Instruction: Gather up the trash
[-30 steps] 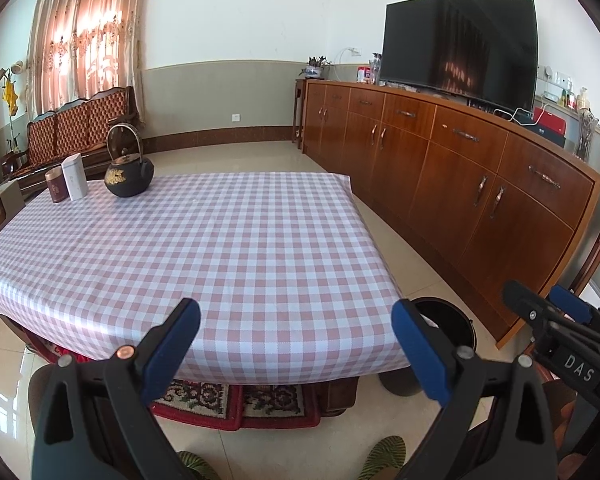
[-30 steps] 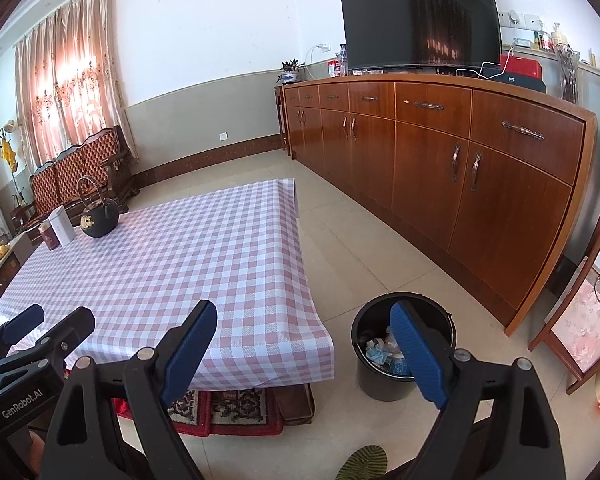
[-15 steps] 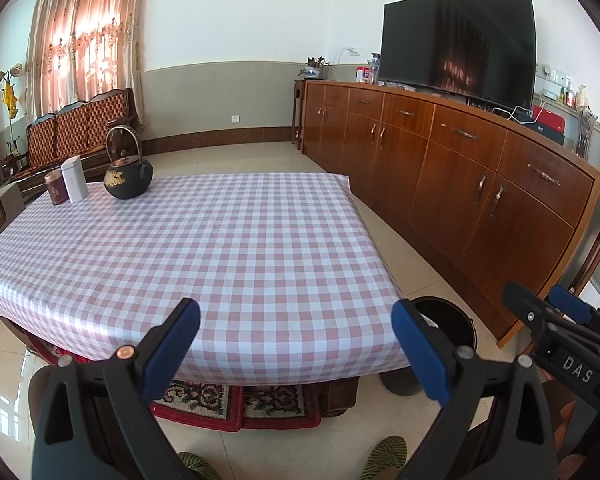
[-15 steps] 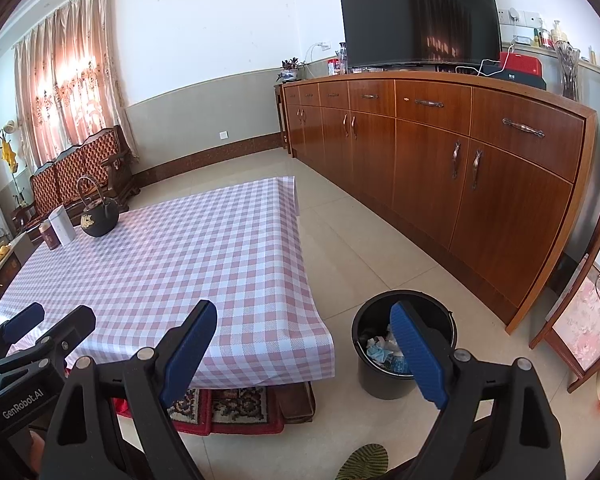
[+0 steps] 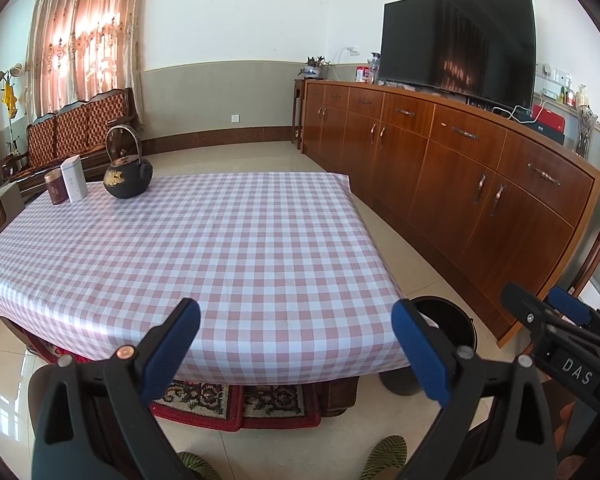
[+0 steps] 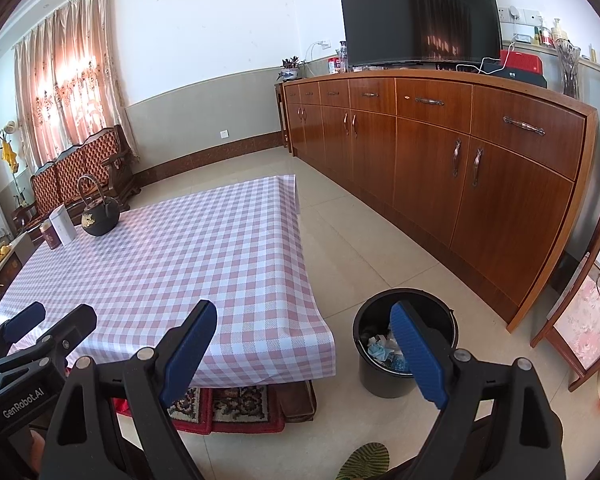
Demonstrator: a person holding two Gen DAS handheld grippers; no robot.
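Both tongs are held with jaws wide apart and nothing between them: the left gripper (image 5: 296,344) is poised over the near edge of the table (image 5: 228,248), and the right gripper (image 6: 304,350) is aimed off the table's corner toward the bin (image 6: 406,344). From that stance it is judged that collecting is at or near its end, since no loose trash is seen on the checked cloth and the hands are parked rather than reaching.

The long wooden sideboard (image 6: 460,160) is set along the wall, well apart from the table, with a dark television (image 6: 420,12) on top. The table is covered edge to edge by the cloth, which hangs over the near side and hides what lies beneath, apart from a patterned rug (image 6: 228,404). The black bin is stood on the floor just beside the table's near corner, within easy reach; crumpled paper and wrappers (image 6: 380,348) are visible inside it.

At the far corner a black kettle (image 5: 127,178), a white box (image 5: 74,179) and a dark tin (image 5: 56,188) are grouped close together. These are taken to be belongings, not trash. Nothing is seen blocking the way between table and bin.
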